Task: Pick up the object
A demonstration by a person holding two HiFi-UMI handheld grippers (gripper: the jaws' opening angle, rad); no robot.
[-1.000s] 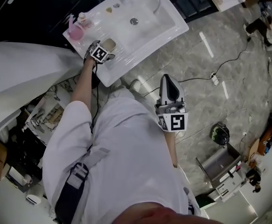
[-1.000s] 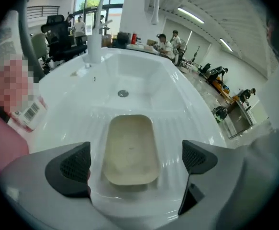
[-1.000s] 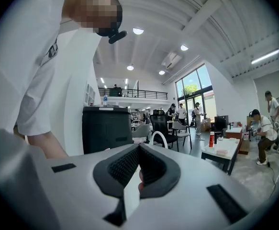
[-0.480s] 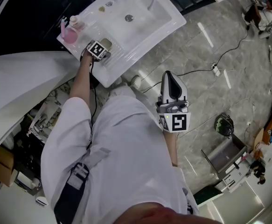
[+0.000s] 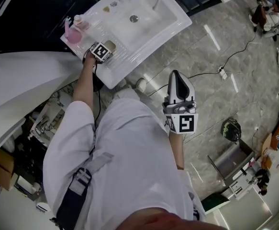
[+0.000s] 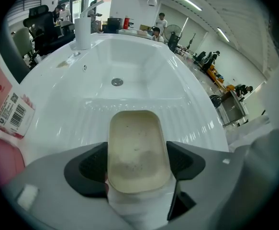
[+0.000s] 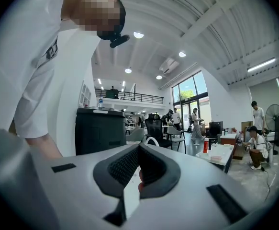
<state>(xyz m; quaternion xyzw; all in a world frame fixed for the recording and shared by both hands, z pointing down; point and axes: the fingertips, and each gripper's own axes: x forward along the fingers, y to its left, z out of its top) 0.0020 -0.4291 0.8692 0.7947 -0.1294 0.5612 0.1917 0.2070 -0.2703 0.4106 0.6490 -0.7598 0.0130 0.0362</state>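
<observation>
A white sink (image 5: 170, 23) is being viewed from above, set on a grey marbled floor (image 5: 235, 61), with a person in a white shirt (image 5: 125, 162) standing at its near corner.

The right gripper (image 7: 138, 167) is being held level over the floor, well apart from the sink. Its jaws are being pressed together, with nothing between them.

The left gripper (image 5: 104, 50) is being pointed steeply down at the sink's ribbed ledge. Its jaws have just been closing and are being held partly apart around a dish (image 6: 137, 143), with the pads lying against its two long sides.

The dish, a beige shallow tray with rounded corners, is being shown open side up on the ledge, on the near side of the bowl. It is being framed squarely between the two jaws, and its far half is reaching out past the fingertips. Its long axis is being lined up with the jaws, running away from the gripper towards the drain (image 6: 117, 82) in the bowl.

A pink bottle (image 5: 73, 34) is being shown on the sink's corner, near the left gripper and to the dish's left.
</observation>
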